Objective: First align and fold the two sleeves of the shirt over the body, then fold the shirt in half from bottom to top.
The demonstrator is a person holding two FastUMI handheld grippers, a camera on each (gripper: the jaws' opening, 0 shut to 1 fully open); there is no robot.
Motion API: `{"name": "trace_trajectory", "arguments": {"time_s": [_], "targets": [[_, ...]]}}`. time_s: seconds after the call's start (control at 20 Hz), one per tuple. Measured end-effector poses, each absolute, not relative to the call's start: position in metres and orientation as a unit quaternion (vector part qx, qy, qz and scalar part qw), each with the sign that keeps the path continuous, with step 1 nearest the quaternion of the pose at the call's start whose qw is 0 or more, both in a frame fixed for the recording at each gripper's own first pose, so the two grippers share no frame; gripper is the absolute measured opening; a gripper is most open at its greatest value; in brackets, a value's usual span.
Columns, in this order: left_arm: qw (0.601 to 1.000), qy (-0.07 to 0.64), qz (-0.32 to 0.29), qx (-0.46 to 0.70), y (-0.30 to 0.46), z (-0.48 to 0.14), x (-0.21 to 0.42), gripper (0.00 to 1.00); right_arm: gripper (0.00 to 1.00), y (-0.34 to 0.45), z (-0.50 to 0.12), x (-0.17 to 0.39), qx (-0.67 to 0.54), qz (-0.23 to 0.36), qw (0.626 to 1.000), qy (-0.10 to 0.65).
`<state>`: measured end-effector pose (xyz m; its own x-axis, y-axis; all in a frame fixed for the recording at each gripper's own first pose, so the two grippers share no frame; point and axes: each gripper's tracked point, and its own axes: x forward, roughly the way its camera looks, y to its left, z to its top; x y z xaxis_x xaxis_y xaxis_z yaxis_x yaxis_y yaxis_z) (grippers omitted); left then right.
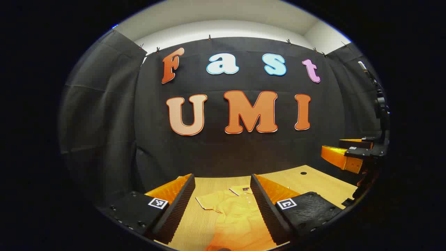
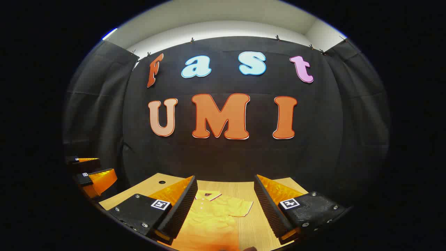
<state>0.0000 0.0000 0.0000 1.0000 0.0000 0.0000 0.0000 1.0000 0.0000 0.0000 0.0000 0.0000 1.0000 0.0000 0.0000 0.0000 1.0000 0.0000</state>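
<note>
both views are dim overall, with the brightest zone a pale band of ceiling [image 1: 223,29] lit from above, behind the top of the dark cloth wall [image 1: 104,104]. light falls off toward the bottom, where the light wooden table [image 1: 313,181] and the yellow short-sleeved polo shirt [image 1: 237,212] take a warm glow. the shirt's nearest edge smears into soft orange blur. fisheye distortion bows the cloth's edges and the tabletop. no hard glare; shadows pool in the cloth's folds and under the table's far edge.
</note>
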Motion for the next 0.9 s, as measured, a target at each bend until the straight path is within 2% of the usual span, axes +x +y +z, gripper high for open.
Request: {"name": "trace_trajectory", "arguments": {"time_s": [0.4,0.9], "targets": [[1.000,-0.006,0.031,0.001,0.008,0.006,0.044,0.96,0.99,0.003,0.006,0.055,-0.006,0.019,1.000,-0.012],[1.000,0.005,0.028,0.000,0.004,-0.002,0.061,0.96,0.99,-0.006,-0.013,0.067,-0.004,0.006,1.000,0.010]]}}
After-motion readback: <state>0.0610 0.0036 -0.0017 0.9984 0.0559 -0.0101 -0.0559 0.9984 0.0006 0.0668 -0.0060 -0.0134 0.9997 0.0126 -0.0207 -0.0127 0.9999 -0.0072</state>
